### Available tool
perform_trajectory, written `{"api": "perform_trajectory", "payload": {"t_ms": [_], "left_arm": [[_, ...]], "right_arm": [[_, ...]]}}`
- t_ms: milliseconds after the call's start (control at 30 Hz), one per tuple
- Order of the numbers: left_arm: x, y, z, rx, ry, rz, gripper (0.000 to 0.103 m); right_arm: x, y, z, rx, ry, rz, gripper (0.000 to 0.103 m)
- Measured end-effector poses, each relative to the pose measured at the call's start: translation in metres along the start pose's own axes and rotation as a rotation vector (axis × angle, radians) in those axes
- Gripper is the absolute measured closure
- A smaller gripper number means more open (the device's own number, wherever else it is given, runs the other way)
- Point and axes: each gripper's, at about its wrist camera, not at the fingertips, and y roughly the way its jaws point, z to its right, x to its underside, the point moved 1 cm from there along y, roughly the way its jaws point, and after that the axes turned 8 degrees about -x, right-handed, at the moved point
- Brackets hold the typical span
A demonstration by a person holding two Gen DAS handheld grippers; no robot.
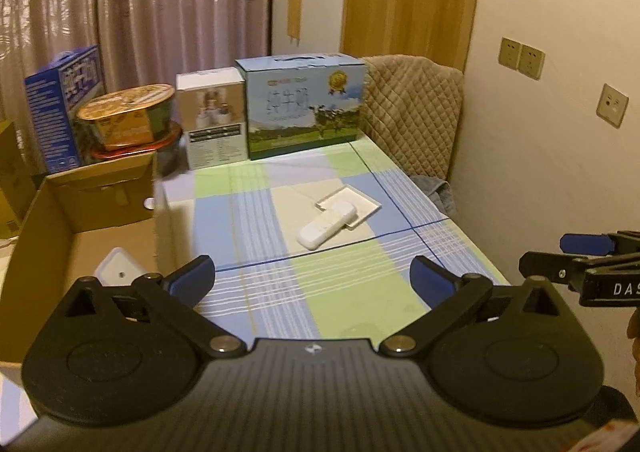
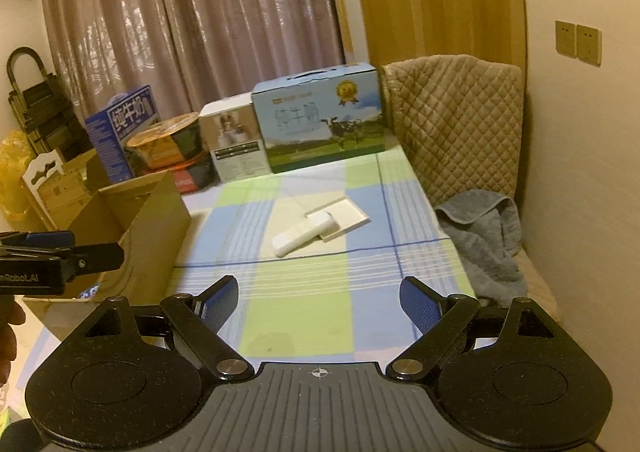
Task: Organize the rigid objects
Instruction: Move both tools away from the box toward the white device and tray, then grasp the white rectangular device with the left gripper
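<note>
A white oblong device (image 1: 326, 225) (image 2: 303, 234) lies on the checked tablecloth (image 1: 340, 292) (image 2: 304, 304), one end resting on a flat white tray (image 1: 354, 203) (image 2: 345, 216). An open cardboard box (image 1: 60, 219) (image 2: 152, 219) stands at the table's left; a small white rounded object (image 1: 119, 267) lies inside it. My left gripper (image 1: 312, 278) is open and empty, above the near part of the table. My right gripper (image 2: 319, 298) is open and empty, also short of the device. Each gripper shows at the edge of the other's view.
At the table's far end stand a blue-green milk carton (image 1: 306, 105) (image 2: 322, 121), a white box (image 1: 212, 117) (image 2: 236, 139), stacked noodle bowls (image 1: 128, 117) (image 2: 168, 143) and a blue carton (image 1: 60, 99) (image 2: 122, 131). A quilted chair (image 1: 412, 111) (image 2: 456, 123) and grey towel (image 2: 484, 236) sit right.
</note>
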Motion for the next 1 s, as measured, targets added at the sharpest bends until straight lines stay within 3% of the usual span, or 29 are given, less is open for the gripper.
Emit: {"api": "perform_trajectory", "payload": {"t_ms": [433,900,1000], "left_arm": [[-0.009,0.045,0.021,0.068,0.140,-0.045,0.001],[-0.048,0.147,0.032,0.236,0.362,-0.106,0.004],[-0.055,0.173,0.037,0.262,0.447,-0.130,0.011]], "right_arm": [[-0.019,0.022,0.029,0.028,-0.070,-0.045,0.018],[-0.034,0.118,0.062,-0.043,-0.248,-0.153,0.018],[-0.035,0.142,0.074,-0.065,-0.259,-0.172,0.018]]}}
